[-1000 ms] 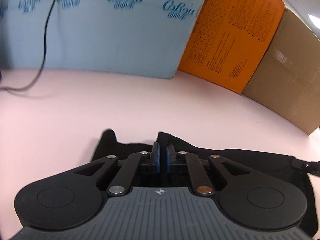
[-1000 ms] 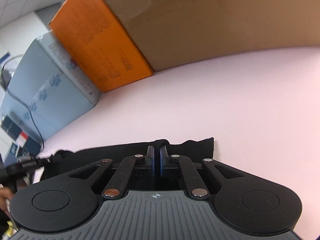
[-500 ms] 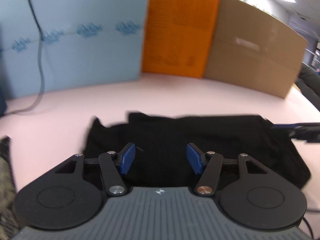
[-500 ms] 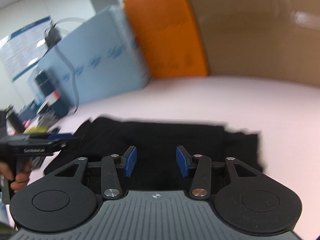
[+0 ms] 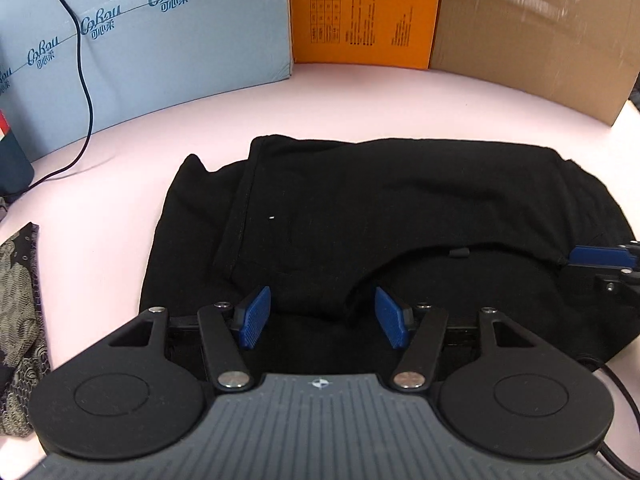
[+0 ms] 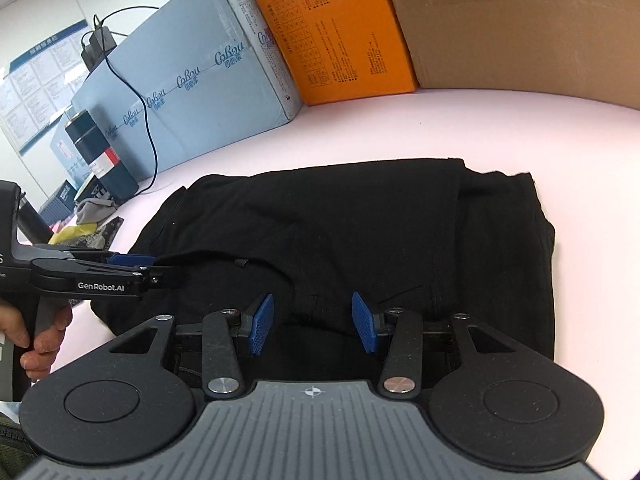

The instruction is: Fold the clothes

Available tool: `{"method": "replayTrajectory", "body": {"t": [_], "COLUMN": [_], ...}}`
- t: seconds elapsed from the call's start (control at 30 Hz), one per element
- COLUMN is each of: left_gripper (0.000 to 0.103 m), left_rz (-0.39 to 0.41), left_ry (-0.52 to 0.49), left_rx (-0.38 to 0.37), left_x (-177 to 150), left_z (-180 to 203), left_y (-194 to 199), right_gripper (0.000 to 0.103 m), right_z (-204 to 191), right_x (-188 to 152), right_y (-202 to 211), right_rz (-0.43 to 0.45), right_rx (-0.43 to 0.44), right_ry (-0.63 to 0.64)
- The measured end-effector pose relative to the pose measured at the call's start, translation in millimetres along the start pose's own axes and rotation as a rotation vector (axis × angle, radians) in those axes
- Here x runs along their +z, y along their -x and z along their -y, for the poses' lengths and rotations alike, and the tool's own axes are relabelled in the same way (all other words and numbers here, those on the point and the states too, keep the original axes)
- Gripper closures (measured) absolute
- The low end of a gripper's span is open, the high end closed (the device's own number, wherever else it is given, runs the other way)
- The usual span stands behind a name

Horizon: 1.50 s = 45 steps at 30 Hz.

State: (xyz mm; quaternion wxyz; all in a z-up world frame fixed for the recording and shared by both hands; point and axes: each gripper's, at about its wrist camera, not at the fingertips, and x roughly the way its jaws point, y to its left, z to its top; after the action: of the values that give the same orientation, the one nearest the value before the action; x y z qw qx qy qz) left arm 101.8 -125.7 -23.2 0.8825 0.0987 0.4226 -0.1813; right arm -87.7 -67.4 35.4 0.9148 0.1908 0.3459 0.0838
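A black garment (image 5: 400,208) lies folded on the pink table (image 5: 360,100), its upper layer doubled over with a curved edge near me. My left gripper (image 5: 323,320) hovers open over the garment's near edge; the blue pads (image 5: 254,318) stand apart and press on nothing. In the right wrist view the same garment (image 6: 360,232) fills the middle. My right gripper (image 6: 313,323) is open above its near edge, also holding nothing. Each gripper shows in the other's view: the right gripper (image 5: 572,258) at the right edge, the left gripper (image 6: 160,270) at the left, held by a hand (image 6: 40,344).
A light blue box (image 5: 160,60), an orange box (image 5: 364,12) and a brown cardboard box (image 5: 540,40) wall off the table's far side. A black cable (image 5: 82,80) hangs down the blue box. A patterned cloth (image 5: 20,320) lies at the left; a dark bottle (image 6: 96,148) stands beyond.
Both grippers were shut at the garment's far edge; they opened, let the cloth go and drew back toward me. The garment now lies doubled over.
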Motion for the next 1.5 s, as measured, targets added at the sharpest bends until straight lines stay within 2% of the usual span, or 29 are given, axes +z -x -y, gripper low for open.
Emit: {"method": "replayTrajectory", "body": {"t": [0.17,0.3,0.37,0.6,0.63,0.73,0.8,0.83,0.87,1.07,1.27,1.4,1.5], "left_gripper": [0.046,0.041,0.04,0.031,0.029,0.028,0.026,0.021,0.02,0.02,0.019,0.019,0.019], "left_rz": [-0.014,-0.031,-0.042,-0.077,-0.082,-0.081,-0.07,-0.053,-0.031,0.038,0.053,0.115,0.177], "left_ry": [0.011,0.017,0.018,0.039,0.042,0.054,0.065,0.072,0.083,0.186,0.263,0.247,0.198], "left_rx": [0.015,0.029,0.033,0.065,0.073,0.08,0.063,0.048,0.037,0.022,-0.004,-0.046,-0.025], "left_x": [-0.8,-1.7,-2.3,-2.7,-2.3,-0.2,1.3,1.8,2.0,0.4,-1.5,20.0,50.3], "left_z": [0.1,-0.7,-1.3,-6.5,-7.4,-12.1,-16.6,-20.3,-24.7,-56.5,-78.2,-77.5,-65.9], "left_y": [1.8,3.3,5.2,11.5,12.3,18.4,27.0,32.9,38.5,54.8,50.0,41.4,23.6], "right_gripper": [0.06,0.056,0.048,0.028,0.023,0.02,0.019,0.015,0.012,0.01,0.008,0.008,0.006], "right_z": [1.2,1.0,0.1,-4.7,-4.8,-7.6,-10.7,-11.4,-11.5,3.5,25.6,27.9,18.6], "right_x": [-1.1,-1.3,-1.5,-1.2,-0.7,1.6,3.0,4.3,5.9,13.4,19.5,30.1,44.3], "right_y": [1.0,1.7,2.1,2.7,3.2,9.1,18.7,23.5,28.1,46.6,52.2,45.2,25.1], "right_rz": [0.005,0.005,0.001,-0.013,-0.017,-0.006,0.037,0.06,0.081,0.177,0.211,0.216,0.171], "right_rx": [0.009,0.017,0.031,0.067,0.076,0.087,0.106,0.108,0.106,0.085,0.032,0.037,0.059], "right_ry": [-0.024,-0.031,-0.028,-0.022,-0.03,-0.046,-0.031,-0.022,-0.014,-0.072,-0.181,-0.194,-0.122]}}
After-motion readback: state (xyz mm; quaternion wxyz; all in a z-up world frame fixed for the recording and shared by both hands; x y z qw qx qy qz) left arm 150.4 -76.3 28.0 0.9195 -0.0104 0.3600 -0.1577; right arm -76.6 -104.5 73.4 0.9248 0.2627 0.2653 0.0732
